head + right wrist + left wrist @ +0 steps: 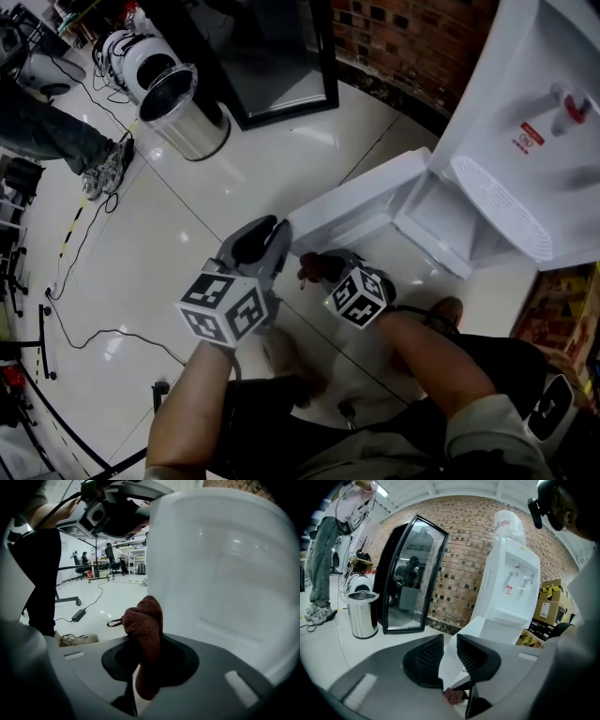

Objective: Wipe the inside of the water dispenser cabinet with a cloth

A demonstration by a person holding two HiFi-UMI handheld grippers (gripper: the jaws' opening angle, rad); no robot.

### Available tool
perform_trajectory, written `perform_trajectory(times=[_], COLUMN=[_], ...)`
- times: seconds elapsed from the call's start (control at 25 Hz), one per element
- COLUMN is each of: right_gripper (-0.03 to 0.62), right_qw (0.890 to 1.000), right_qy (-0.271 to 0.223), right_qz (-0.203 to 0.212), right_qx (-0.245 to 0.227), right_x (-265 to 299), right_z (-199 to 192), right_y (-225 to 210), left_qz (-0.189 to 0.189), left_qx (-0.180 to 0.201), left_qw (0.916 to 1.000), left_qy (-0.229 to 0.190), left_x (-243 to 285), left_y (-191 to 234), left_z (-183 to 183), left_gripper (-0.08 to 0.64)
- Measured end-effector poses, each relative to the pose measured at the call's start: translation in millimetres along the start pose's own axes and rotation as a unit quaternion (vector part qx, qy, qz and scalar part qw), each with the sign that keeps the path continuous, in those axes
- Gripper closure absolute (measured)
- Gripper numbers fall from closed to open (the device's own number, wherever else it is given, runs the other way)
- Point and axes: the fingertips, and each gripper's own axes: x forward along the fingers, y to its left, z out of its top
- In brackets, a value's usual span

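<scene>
Rust-brown cloth (145, 620) pinched in my right hand-held gripper (149, 656), beside white cabinet door (361, 202); my left hand-held gripper (450, 644) clamps door edge.

Glossy white tile floor (202, 248) under steel bin (187, 117), water dispenser (525, 103), cables (94, 336)

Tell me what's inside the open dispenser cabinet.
Only bare white walls and floor show in the cabinet, whose door is open. Its back is hidden under the drip tray. The cloth is outside.
</scene>
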Motion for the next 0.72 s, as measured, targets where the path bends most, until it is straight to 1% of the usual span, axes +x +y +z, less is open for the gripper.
perform_trajectory(times=[0.12,0.2,0.32,0.4,0.6,0.64,0.72], right_gripper=[0.500,0.502,0.502,0.502,0.502,0.502,0.502], right_qw=[0.999,0.997,0.989,0.986,0.977,0.974,0.964], right_qy=[0.010,0.009,0.000,-0.003,0.000,0.001,0.001], right_qz=[-0.029,-0.060,-0.096,-0.112,-0.151,-0.160,-0.184], right_qx=[0.017,0.050,0.108,0.126,0.154,0.162,0.190], right_x=[0,-2,-7,-9,-17,-20,-30], right_z=[-9,-14,-18,-18,-27,-30,-38], right_y=[-22,-40,-70,-84,-104,-109,-122], left_qz=[0.003,0.003,0.002,0.002,0.003,0.003,0.005], left_qx=[0.000,-0.001,-0.003,-0.005,-0.003,-0.003,-0.002], left_qw=[1.0000,1.0000,1.0000,1.0000,1.0000,1.0000,1.0000], left_qy=[-0.002,-0.002,-0.004,-0.004,0.000,0.000,0.000], left_x=[1,2,3,3,5,5,5], left_y=[3,4,6,7,7,8,9], left_z=[2,3,4,4,5,5,5], left_gripper=[0.479,0.479,0.479,0.479,0.479,0.479,0.479])
